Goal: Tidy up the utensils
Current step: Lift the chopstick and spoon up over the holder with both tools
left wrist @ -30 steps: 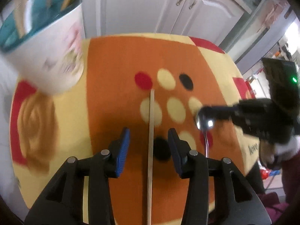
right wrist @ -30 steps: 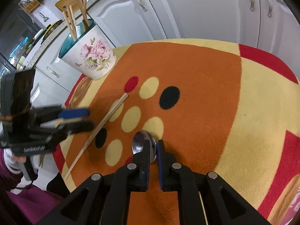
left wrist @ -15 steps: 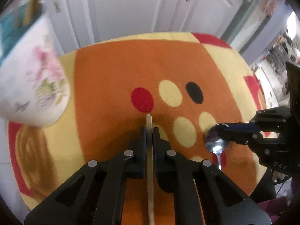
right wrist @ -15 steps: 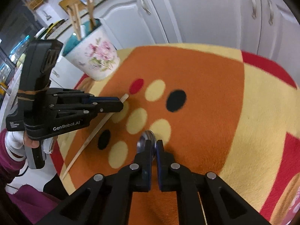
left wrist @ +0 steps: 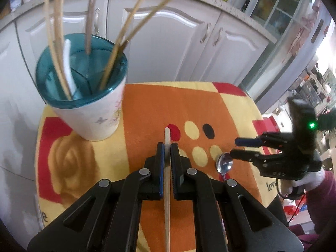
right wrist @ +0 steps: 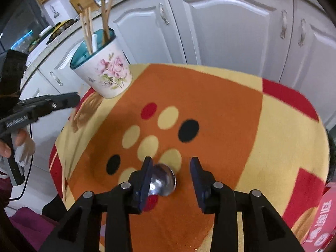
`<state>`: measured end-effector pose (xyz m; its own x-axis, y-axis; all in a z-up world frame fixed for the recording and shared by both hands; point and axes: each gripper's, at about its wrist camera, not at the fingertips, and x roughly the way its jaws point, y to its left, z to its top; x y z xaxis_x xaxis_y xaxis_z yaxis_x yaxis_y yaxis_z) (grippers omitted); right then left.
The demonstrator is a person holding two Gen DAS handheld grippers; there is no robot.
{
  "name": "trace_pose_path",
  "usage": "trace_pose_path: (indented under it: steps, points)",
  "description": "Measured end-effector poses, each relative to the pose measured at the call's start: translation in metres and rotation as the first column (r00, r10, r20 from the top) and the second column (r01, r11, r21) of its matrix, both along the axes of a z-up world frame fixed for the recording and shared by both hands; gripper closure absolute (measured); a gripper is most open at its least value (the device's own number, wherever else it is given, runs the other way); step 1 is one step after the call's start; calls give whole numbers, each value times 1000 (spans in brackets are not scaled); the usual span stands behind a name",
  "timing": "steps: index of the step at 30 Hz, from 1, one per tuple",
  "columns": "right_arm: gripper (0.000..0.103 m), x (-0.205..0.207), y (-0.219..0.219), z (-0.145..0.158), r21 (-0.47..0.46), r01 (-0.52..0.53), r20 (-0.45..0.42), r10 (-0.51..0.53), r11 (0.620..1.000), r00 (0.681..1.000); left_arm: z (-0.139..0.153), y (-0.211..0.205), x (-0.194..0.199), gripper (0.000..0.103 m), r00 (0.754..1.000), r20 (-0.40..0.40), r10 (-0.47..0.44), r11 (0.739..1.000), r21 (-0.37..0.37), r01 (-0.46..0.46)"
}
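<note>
While its blue-padded jaws are clamped tight on a thin pale wooden chopstick (left wrist: pixel 167 180), the left gripper (left wrist: pixel 167 149) holds that stick lifted above the round orange, yellow and red patterned tablecloth (left wrist: pixel 147 109), with the stick's blunt tip poking out just past the fingertips and its long shaft running back under the gripper body. Ahead and to the left of this gripper stands the white floral cup with a teal inside (left wrist: pixel 90 113), already holding several wooden chopsticks (left wrist: pixel 117 48) and a white utensil handle (left wrist: pixel 69 71), all leaning against its rim. Off to this gripper's right is the right gripper (right wrist: pixel 171 163), whose jaws have just been opening and now stand apart. Between them lies the shiny metal spoon (right wrist: pixel 162 181) on the cloth; its bowl sits close against the left-hand pad, while the other pad is clear of it, and its handle runs back under the gripper. Seen from the right wrist, the cup is far ahead and to the left, near the table's far edge, in front of white kitchen cabinet doors (right wrist: pixel 231 25)
</note>
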<state>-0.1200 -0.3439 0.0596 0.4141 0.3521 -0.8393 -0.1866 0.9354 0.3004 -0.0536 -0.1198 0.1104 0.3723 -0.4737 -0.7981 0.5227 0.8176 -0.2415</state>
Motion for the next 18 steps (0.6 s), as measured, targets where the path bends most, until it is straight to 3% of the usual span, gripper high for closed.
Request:
trace_pose_path:
  steps: [2,4,7,18]
  points:
    - [68,0,-1,-9,29,-7,-29,7,1000,1000,5,4,0,99,1000,2,7,1000,-15,-7]
    - [87,2,0,-20,30,-2,-43,3,1000,999,7,5,-2,99,1000,7,11,1000,-24,-11]
    - [99,1,4,-27,58,3,-43,-1,998,999,14,11,-6,99,1000,13,17,999,-37,-17]
    - [100,-13,6,58,28,-9,160,5,1000,987,63,40,-13,99,993,89,74,989,-131,-62]
